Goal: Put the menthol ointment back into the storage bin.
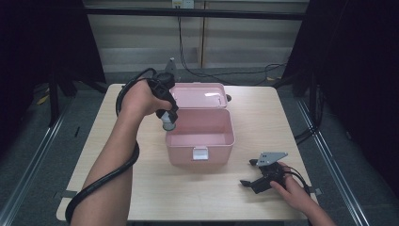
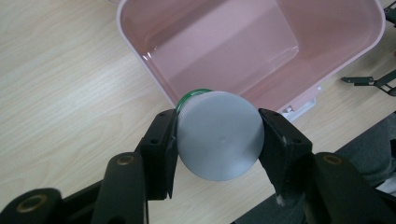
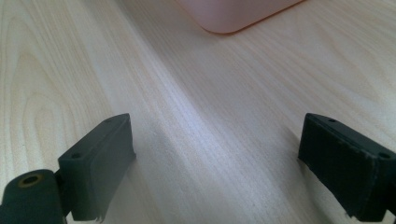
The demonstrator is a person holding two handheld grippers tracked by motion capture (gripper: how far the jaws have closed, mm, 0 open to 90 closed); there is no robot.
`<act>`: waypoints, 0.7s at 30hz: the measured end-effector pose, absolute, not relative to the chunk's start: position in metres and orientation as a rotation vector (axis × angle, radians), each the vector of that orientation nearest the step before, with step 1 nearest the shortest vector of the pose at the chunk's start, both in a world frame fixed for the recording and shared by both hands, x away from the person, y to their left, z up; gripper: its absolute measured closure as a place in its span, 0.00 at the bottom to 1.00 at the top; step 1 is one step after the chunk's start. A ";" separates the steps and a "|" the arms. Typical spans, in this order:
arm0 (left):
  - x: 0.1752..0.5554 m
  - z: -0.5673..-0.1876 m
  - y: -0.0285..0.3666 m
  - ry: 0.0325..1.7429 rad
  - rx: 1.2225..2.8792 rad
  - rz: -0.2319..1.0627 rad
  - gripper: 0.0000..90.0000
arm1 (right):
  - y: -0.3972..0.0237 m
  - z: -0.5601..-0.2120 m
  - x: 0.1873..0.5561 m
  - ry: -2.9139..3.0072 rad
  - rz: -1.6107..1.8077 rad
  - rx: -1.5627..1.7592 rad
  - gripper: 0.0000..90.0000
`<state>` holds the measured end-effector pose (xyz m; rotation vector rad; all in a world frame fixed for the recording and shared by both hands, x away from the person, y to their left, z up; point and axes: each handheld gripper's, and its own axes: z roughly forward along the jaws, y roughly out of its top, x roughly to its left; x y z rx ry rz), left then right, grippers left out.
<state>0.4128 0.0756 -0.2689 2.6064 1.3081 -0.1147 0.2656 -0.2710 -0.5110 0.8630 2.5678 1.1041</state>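
Note:
A pink box (image 1: 200, 141) with its lid (image 1: 197, 95) thrown back stands open in the middle of the table; its inside (image 2: 243, 42) holds nothing I can see. My left gripper (image 1: 168, 120) hangs over the box's left rim, pointing down, shut on a small jar with a grey screw cap (image 2: 219, 135) and a green edge beneath it. The jar (image 1: 168, 123) is in the air, just at the rim. My right gripper (image 1: 249, 173) rests low on the table to the right of the box, its jaws wide apart (image 3: 217, 163) with only bare wood between them.
The box has a white latch (image 1: 200, 153) on its front wall. A corner of the pink box (image 3: 233, 14) lies ahead of the right gripper. Bare light wood table (image 1: 141, 188) surrounds the box. A black cable (image 1: 101, 181) trails from the left gripper along the forearm.

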 end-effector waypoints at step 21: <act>0.429 -0.291 0.044 1.334 2.566 -0.102 0.55 | -0.271 -0.511 0.266 2.568 1.104 0.864 0.11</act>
